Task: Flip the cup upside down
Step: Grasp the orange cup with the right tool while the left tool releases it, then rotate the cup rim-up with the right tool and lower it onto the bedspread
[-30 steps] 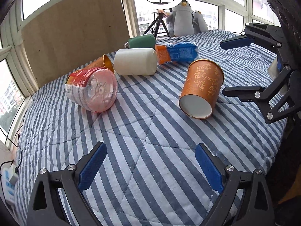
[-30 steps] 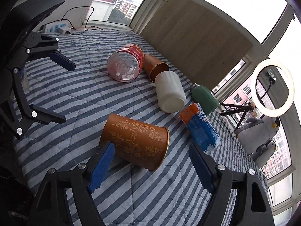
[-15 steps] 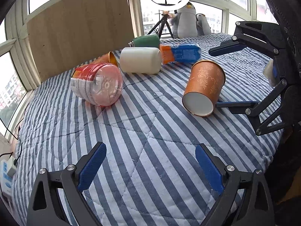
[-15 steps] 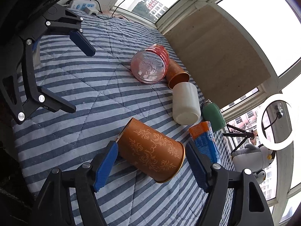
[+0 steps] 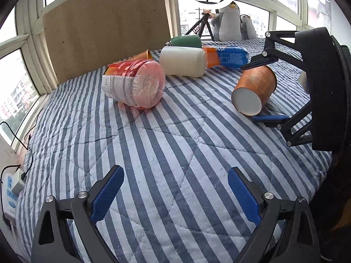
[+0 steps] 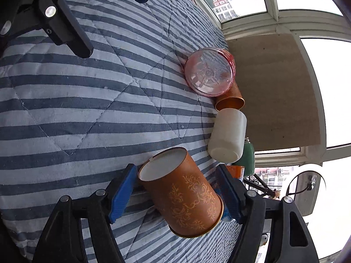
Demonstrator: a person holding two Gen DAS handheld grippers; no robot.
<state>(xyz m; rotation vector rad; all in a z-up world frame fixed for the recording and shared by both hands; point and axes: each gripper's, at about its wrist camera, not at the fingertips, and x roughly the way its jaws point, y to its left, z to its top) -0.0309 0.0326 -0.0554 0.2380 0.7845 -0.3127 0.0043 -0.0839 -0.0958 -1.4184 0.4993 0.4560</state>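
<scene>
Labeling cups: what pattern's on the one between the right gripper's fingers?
Orange cup with gold floral scrollwork; right wrist view.

Your right gripper (image 6: 175,190) has its jaws spread on either side of the orange cup (image 6: 183,195), pads not clearly pressing. Your left gripper (image 5: 175,194) hangs wide apart, well short of that cup.
</scene>
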